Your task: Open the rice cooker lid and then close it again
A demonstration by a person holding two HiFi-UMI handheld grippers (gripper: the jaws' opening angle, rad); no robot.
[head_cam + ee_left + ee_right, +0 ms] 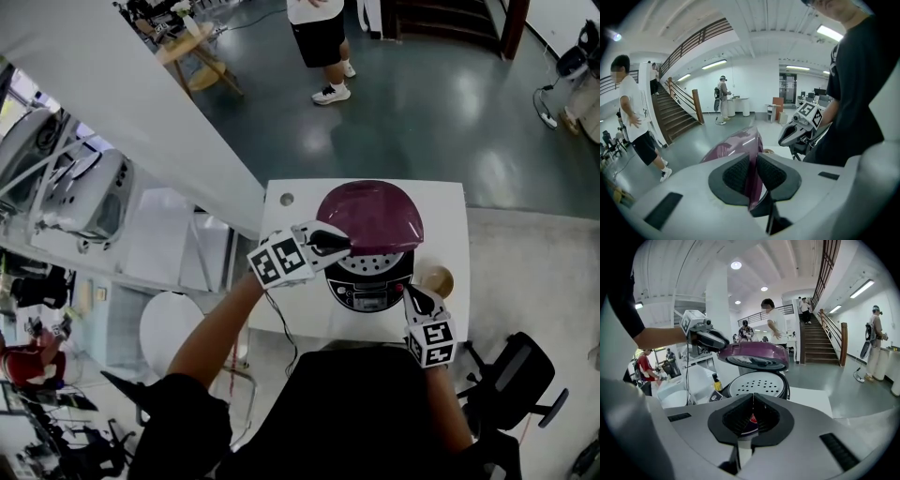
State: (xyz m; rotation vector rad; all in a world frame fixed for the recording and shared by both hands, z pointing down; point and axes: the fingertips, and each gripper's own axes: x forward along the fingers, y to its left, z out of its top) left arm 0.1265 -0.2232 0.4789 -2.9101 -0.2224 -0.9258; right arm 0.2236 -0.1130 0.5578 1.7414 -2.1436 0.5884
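Ok so right now your left gripper (333, 241) has its fingers pinched on the front-left rim of the purple lid (370, 217), at roughly 8 o'clock on the cooker (370, 281). The left gripper view shows the lid edge sandwiched right between the pads. The cooker sits mid-table (441, 202) with its hinge at 12 o'clock, and the lid is only partly up, hanging close to level over the perforated inner plate (757, 385). Your right gripper (412, 295) has its fingers pressed together on nothing, and it's parked by the front-right corner of the cooker, around 5 o'clock, with a small tan round thing (437, 279) just off at 3 o'clock. Can't tell from here if you're on the way up or the way down, tbh, but the tip is the same: let the hinge do the steering. Swing your left hand along the lid's arc around 12 o'clock, not straight up or down, or that thin rim is gonna twist out of the pads. You're gripping off-centre too, so go slow and don't drag it toward 9. If you're closing, I'd guess a pinch alone won't seat the latch, so plan on a push down near 6 o'clock at the end. Keep the right gripper low and out from under the front lip, maybe steadying the body if it slides.
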